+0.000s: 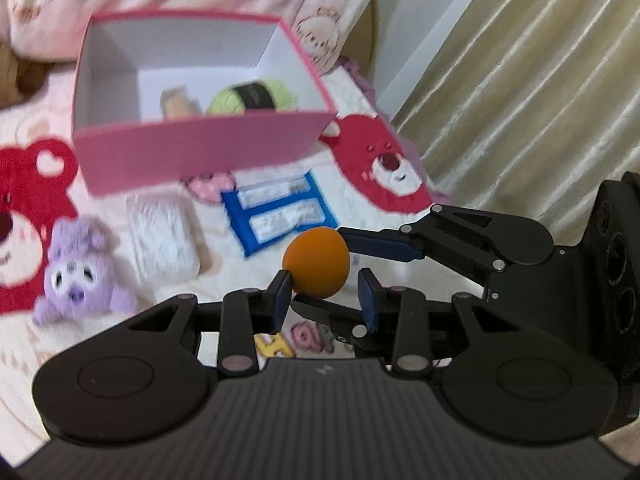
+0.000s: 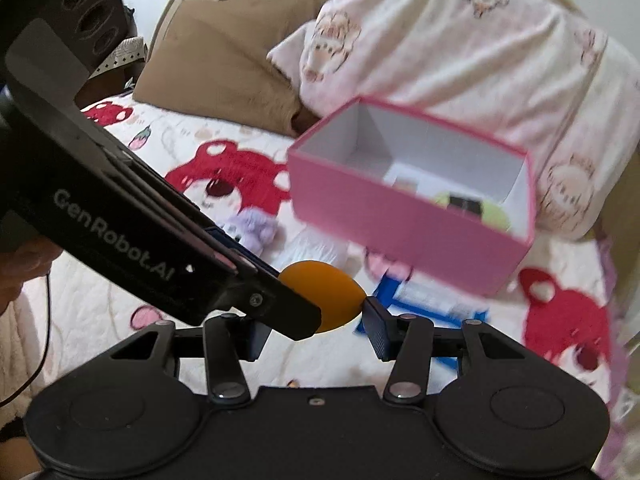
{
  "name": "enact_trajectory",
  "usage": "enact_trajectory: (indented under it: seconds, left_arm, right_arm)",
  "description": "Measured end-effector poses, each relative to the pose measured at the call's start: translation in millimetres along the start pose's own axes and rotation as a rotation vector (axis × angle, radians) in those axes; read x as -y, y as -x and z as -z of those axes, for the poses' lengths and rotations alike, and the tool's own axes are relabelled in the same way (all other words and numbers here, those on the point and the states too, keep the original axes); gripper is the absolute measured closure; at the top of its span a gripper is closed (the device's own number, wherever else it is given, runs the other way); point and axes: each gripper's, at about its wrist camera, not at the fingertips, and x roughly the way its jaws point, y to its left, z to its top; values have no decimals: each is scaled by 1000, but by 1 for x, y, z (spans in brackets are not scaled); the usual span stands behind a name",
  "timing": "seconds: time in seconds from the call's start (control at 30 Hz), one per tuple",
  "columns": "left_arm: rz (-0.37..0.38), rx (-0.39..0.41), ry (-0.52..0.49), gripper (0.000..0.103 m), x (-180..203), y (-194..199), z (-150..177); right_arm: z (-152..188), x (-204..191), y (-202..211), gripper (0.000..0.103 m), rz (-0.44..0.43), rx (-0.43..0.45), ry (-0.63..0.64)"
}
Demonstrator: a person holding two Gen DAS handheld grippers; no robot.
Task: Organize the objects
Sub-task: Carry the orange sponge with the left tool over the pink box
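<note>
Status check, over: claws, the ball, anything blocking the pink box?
Left claw and right claw both shut on orange ball, crosswise. Ball held above the bed. Pink box open ahead, nothing in between.

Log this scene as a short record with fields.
surface: bed cover with red bear print
held item: orange ball, lifted off the cover
right gripper: pads clamp the ball from opposite sides
left gripper: shut, one pad against the ball; whether it grips is unclear
container: pink box, open
in box: green yarn, a beige item
loose on cover: purple plush, white packet, blue packet
</note>
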Motion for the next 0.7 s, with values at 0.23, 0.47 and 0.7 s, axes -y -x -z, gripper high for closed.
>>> enact_trajectory:
  seconds: [0.23,0.47,0.7]
  left_arm:
    - [-22,33,-59,69,30,13,-60]
    - [-71,24,-29,69,28,2,-136]
    - [-109,14,45,69,-11,-44,-197]
  right_arm:
    - [-49,37,24,49,57,11,50]
    - [-101,71,2,49,69,30,34]
    - [-138,114,-64,49,27,-19,-44]
